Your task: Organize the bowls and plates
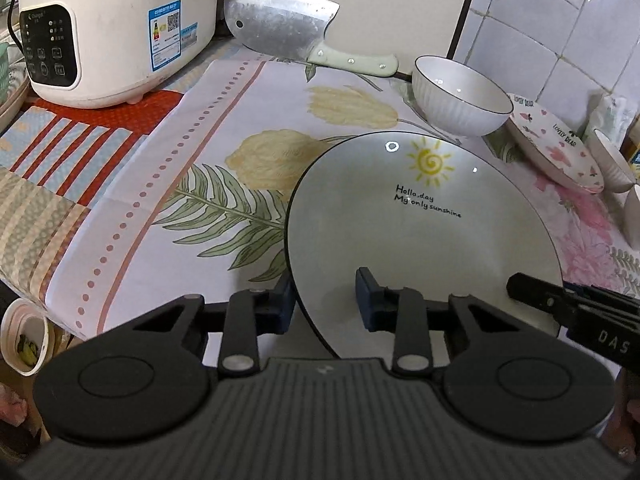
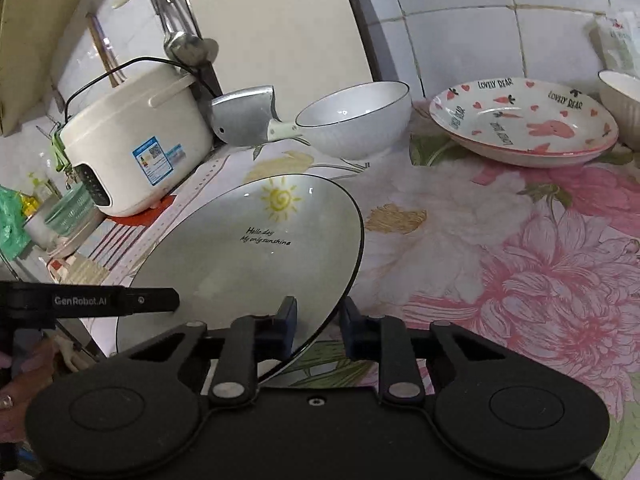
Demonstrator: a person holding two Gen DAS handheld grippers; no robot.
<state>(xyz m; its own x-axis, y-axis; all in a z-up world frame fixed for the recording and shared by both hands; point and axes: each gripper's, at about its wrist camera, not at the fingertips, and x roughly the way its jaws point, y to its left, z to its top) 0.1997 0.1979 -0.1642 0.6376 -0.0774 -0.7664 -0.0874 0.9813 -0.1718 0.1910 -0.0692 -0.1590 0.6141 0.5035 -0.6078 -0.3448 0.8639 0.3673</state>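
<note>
A white plate with a yellow sun and black writing (image 1: 420,240) is held tilted above the floral cloth; it also shows in the right wrist view (image 2: 248,256). My left gripper (image 1: 326,300) straddles its left rim, one finger on each face. My right gripper (image 2: 318,320) straddles its right rim the same way. A white ribbed bowl (image 1: 460,100) (image 2: 360,120) stands behind the plate. A pink "Lovely Bear" plate (image 1: 556,148) (image 2: 524,120) sits to the right, with another white bowl (image 1: 614,164) (image 2: 622,104) beside it.
A white rice cooker (image 1: 112,28) (image 2: 136,144) stands at the back left. A cleaver (image 1: 288,28) (image 2: 244,120) leans against the wall beside the bowl. A paper cup (image 1: 26,336) sits off the table's left edge. Tiled wall (image 1: 560,32) runs behind.
</note>
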